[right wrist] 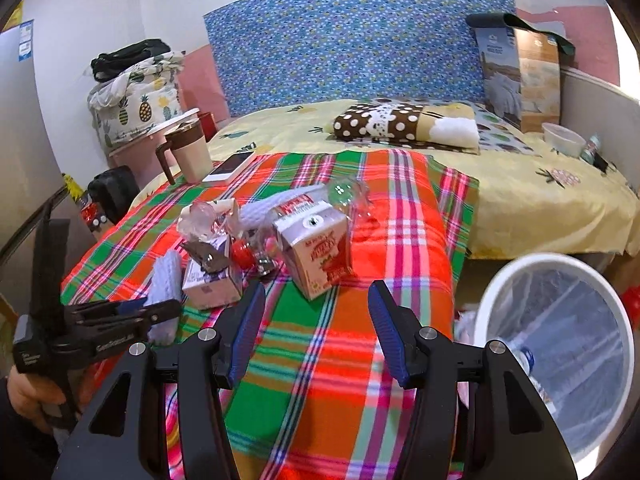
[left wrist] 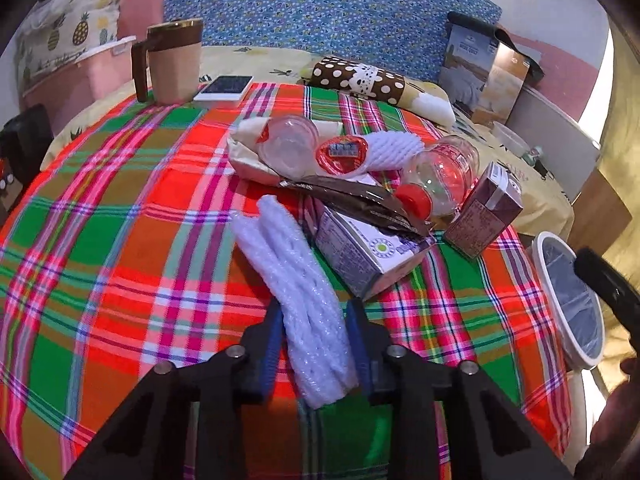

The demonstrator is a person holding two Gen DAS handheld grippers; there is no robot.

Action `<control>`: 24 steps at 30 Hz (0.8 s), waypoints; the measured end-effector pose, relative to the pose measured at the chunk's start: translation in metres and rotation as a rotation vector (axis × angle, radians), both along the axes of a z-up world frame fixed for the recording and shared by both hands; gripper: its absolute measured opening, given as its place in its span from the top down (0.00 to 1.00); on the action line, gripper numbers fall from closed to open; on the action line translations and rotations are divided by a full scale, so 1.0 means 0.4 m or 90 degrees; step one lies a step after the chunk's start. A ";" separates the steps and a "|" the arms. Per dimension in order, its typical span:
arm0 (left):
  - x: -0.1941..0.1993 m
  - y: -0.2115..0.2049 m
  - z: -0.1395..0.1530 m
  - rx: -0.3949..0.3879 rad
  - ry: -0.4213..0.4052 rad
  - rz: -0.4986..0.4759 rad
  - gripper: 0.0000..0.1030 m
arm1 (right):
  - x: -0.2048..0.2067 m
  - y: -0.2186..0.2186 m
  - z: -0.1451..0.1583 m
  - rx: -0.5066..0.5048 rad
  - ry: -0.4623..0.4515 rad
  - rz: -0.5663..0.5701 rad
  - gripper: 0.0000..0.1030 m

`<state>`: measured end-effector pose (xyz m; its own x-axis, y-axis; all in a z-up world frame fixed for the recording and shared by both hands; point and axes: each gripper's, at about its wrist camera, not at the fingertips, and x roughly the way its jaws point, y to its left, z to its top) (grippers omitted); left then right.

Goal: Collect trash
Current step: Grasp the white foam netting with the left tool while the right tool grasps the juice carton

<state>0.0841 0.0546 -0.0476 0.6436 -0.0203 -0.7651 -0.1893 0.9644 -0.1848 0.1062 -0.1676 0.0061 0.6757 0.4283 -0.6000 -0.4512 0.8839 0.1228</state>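
A white foam net sleeve (left wrist: 304,300) lies on the plaid cloth (left wrist: 120,240) between the blue pads of my left gripper (left wrist: 316,344), which press on its sides. Behind it is a heap of trash: a purple-and-white carton (left wrist: 360,256), a brown wrapper (left wrist: 352,196), a red-capped clear bottle (left wrist: 436,176), a brown carton (left wrist: 484,212), a red jelly cup (left wrist: 340,154) and a second foam net (left wrist: 396,148). My right gripper (right wrist: 316,286) hovers open over the cloth just in front of a strawberry carton (right wrist: 316,248), with nothing between its fingers. To the right stands the white-rimmed bin (right wrist: 492,292).
A brown-and-cream mug (left wrist: 174,64) and a phone (left wrist: 224,88) sit at the cloth's far left corner. A polka-dot pillow (right wrist: 384,124) and a white bowl (right wrist: 564,138) lie on the yellow bed behind. A hand (right wrist: 24,396) holds the left gripper (right wrist: 160,308) at the left edge.
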 end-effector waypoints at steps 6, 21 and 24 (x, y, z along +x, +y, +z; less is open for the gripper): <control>0.000 0.035 0.009 0.010 -0.005 0.000 0.75 | 0.054 0.023 0.000 -0.016 -0.008 0.028 0.46; 0.020 0.062 -0.008 -0.004 0.001 -0.017 0.74 | 0.095 0.055 -0.013 -0.036 -0.002 0.140 0.38; 0.021 0.062 -0.008 -0.006 0.001 -0.019 0.74 | 0.090 0.060 -0.009 -0.052 -0.013 0.150 0.38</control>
